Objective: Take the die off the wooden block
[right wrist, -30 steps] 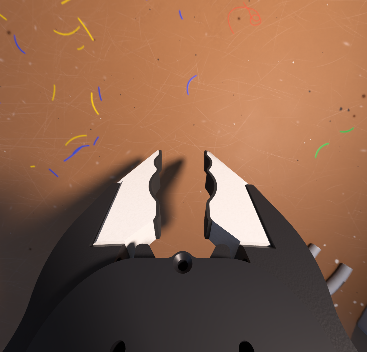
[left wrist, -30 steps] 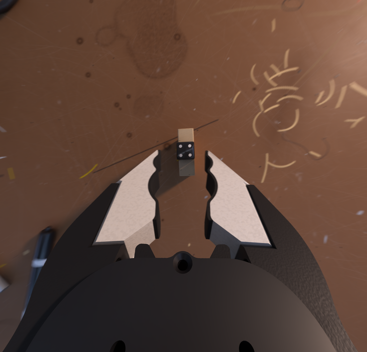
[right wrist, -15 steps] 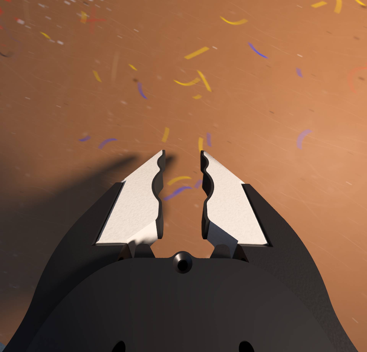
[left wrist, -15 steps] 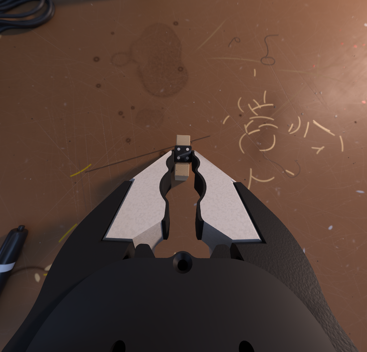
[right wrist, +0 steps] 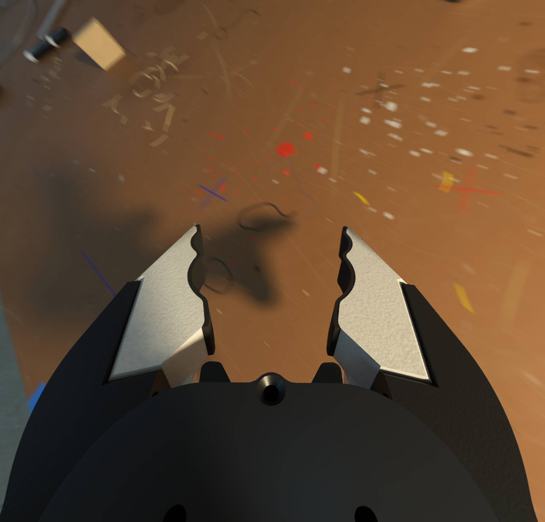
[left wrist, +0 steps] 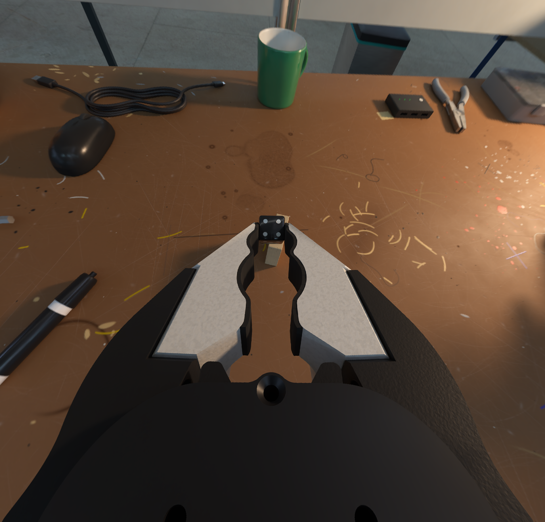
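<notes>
In the left wrist view, my left gripper (left wrist: 271,231) is shut on the black die (left wrist: 271,226), which has white pips and sits between the fingertips. The small wooden block (left wrist: 272,255) lies just below and behind the die on the brown table (left wrist: 177,183). I cannot tell whether the die and block touch. In the blurred right wrist view, my right gripper (right wrist: 269,230) is open wide and empty above the table. The wooden block (right wrist: 98,43) shows far off at its upper left.
At the table's far edge stand a green mug (left wrist: 280,68), a coiled black cable (left wrist: 132,98), a black mouse (left wrist: 81,145), a small black box (left wrist: 408,110), pliers (left wrist: 451,107) and a grey box (left wrist: 519,95). A black marker (left wrist: 50,313) lies at the near left.
My left gripper closed on the die and rose, its view tipping up to show the table's far edge. My right gripper opened wider and swung so the block came into view.
</notes>
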